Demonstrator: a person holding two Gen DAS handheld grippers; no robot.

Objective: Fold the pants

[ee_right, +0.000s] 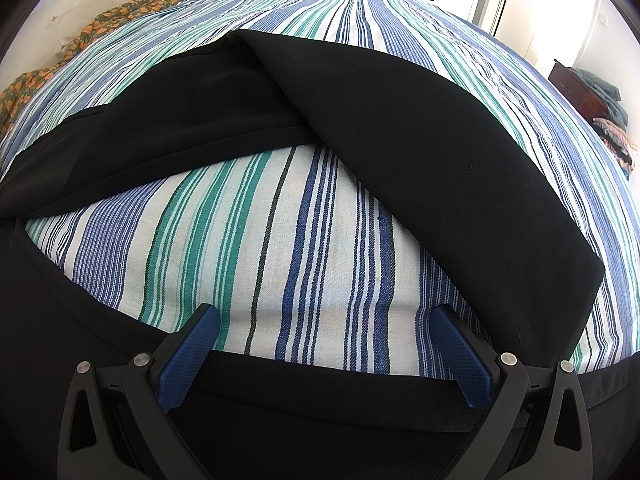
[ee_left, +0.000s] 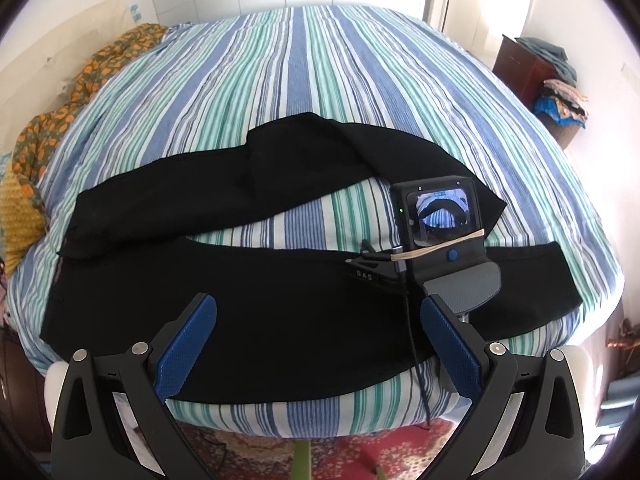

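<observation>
Black pants lie spread on a striped bed. One leg runs along the near edge; the other leg lies farther back and is folded over itself. My left gripper is open and empty above the near leg. The right gripper's body and camera show low over the near leg, to the right. In the right wrist view my right gripper is open, fingers straddling the near leg's upper edge, with the folded far leg ahead.
A floral orange blanket lies at the bed's left side. A dark wooden cabinet with piled clothes stands at the right. A patterned red rug lies below the bed's near edge. A cable hangs from the right gripper.
</observation>
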